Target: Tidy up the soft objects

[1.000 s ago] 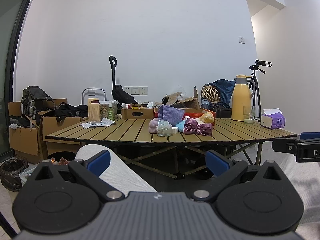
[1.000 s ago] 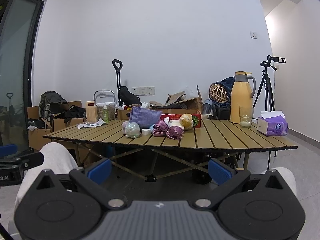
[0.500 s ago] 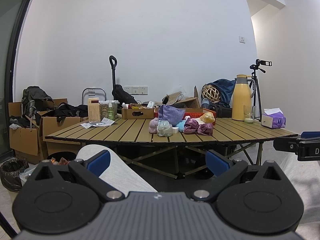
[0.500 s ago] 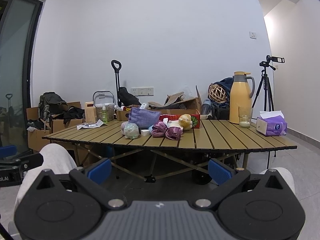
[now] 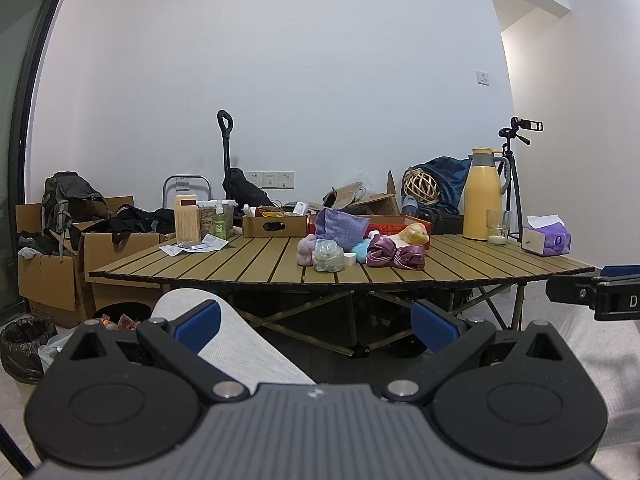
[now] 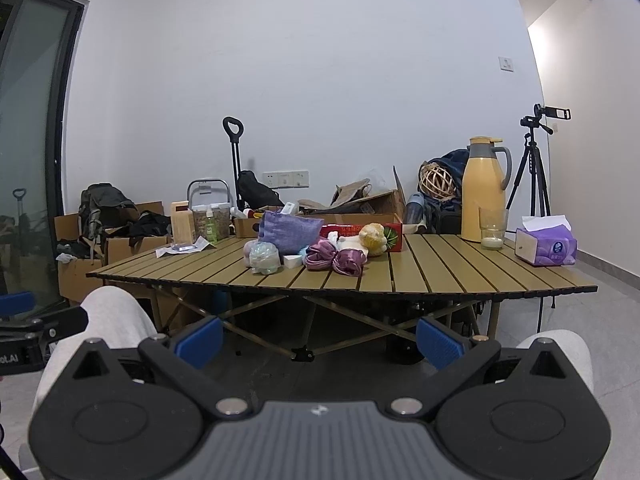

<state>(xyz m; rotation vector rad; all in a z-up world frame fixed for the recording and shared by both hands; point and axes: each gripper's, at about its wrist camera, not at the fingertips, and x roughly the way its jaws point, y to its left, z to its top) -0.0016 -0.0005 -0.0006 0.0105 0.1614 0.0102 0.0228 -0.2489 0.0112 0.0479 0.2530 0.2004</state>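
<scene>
White walls back your slatted wooden counter (image 5: 260, 260); its soft pile (image 5: 352, 246), including a shiny purple satin bow (image 5: 394, 255), sits mid-counter. Your left claw (image 5: 316, 322) and right claw (image 6: 318, 340) are both spread, empty.

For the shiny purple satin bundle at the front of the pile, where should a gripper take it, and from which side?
Probably at the pinched waist of the purple satin bundle, between its two puffed lobes, coming from the near table edge, which is bare there. The waist looks like its narrowest part, so open jaws should span it. The right gripper and left gripper are both open and well short of the table.
</scene>
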